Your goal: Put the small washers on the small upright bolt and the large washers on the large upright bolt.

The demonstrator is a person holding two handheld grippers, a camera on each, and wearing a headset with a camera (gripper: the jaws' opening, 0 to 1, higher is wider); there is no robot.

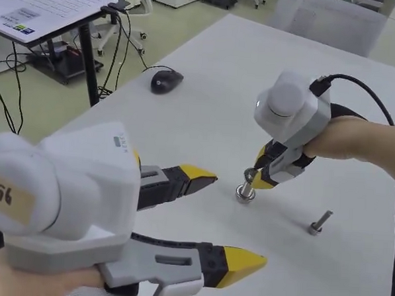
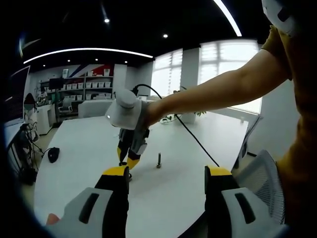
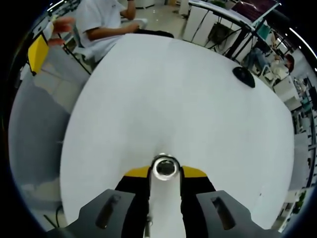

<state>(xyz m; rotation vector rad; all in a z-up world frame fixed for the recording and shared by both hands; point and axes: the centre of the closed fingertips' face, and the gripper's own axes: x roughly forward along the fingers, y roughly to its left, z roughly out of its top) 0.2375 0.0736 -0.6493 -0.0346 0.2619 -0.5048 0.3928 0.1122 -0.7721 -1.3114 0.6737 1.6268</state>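
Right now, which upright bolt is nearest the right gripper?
The large bolt: thicker, right at the right gripper's jaws; the small bolt stands apart.

Smooth matt white worktop (image 1: 208, 75); bright bare metal on large bolt (image 1: 246, 188), small bolt (image 1: 319, 223), washer (image 3: 165, 167); glossy black plastic mouse (image 1: 166, 81).

A white table (image 1: 215, 69) stands on pale green floor (image 1: 51, 104). Beyond its far edge are bright windows (image 2: 173, 74) and wall shelves (image 2: 81, 89); above it, a dark ceiling (image 2: 148, 20) carries strip lights (image 2: 84, 49) and small spotlights (image 2: 106, 21).
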